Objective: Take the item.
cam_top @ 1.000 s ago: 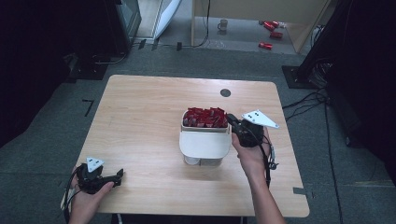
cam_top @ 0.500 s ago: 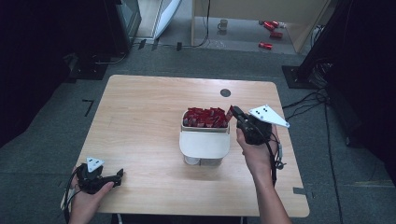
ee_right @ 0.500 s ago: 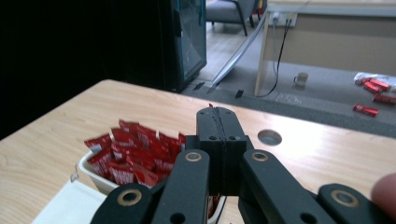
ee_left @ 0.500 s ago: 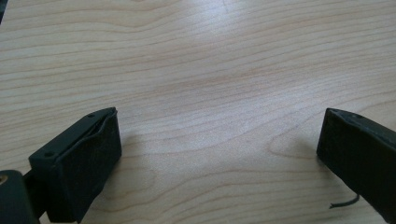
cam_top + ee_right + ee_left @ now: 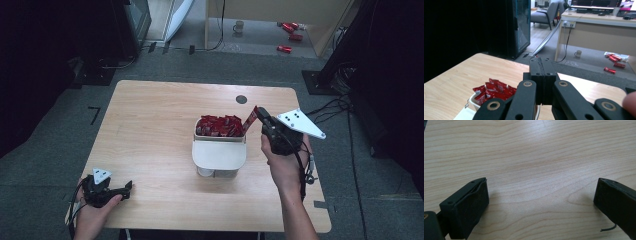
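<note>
The right tool (image 5: 259,116), jaws pressed together on a thin red packet (image 5: 250,119) just above the white container (image 5: 219,156), could lose the packet because it is pinched only at its end, while the left tool (image 5: 125,188) rests on the table (image 5: 150,125) with jaws apart.

A mug (image 5: 239,26) and, apparently, red packets (image 5: 291,37) lie on the floor.

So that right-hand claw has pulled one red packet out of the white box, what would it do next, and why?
Probably carry the red packet sideways to bare table and set it down. The right gripper is shut on it, above the right rim of the white box, which has plenty more packets in its back compartment. The left gripper rests open at the table's near left corner.
</note>
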Motion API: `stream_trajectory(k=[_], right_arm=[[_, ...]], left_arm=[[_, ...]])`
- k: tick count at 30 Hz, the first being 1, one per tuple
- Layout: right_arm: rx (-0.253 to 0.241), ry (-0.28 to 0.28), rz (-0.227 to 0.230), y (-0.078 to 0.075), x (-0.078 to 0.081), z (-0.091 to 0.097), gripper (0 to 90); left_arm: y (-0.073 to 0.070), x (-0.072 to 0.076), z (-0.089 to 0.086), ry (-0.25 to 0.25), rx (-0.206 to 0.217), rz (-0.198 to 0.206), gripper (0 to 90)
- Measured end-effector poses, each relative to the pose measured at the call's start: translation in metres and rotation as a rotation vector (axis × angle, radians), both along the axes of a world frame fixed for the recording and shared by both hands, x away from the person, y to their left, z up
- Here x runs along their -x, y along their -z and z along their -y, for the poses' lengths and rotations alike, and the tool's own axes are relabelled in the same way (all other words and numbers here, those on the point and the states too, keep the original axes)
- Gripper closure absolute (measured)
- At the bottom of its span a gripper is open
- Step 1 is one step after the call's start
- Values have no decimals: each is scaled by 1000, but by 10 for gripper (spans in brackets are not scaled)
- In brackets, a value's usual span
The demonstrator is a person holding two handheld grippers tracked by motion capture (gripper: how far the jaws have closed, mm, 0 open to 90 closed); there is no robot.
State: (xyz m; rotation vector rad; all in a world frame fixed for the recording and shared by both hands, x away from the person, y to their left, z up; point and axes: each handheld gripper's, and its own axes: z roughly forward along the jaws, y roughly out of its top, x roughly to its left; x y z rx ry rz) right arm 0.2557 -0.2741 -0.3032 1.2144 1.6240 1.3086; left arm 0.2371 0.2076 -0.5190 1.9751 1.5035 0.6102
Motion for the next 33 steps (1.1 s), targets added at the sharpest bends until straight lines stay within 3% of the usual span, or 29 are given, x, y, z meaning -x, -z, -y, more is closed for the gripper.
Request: stream_trajectory(k=[8, 15, 22, 23, 29, 30, 33], right_arm=[[17, 33, 23, -10, 9, 11, 900], [47, 51, 13, -5, 16, 17, 900], [53, 74, -36, 26, 28, 28, 900], [50, 75, -61, 37, 31, 31, 900], [59, 78, -110, 62, 41, 37, 900], [66, 78, -133, 72, 45, 38, 900], [69, 78, -152, 80, 47, 40, 900]], left_arm=[[0, 0, 0, 0, 0, 0, 1], [0, 0, 0, 0, 0, 0, 1], [0, 0, 0, 0, 0, 0, 1], [0, 0, 0, 0, 0, 0, 1], [0, 0, 0, 0, 0, 0, 1], [0, 0, 0, 0, 1, 0, 1], [0, 0, 0, 0, 0, 0, 1]])
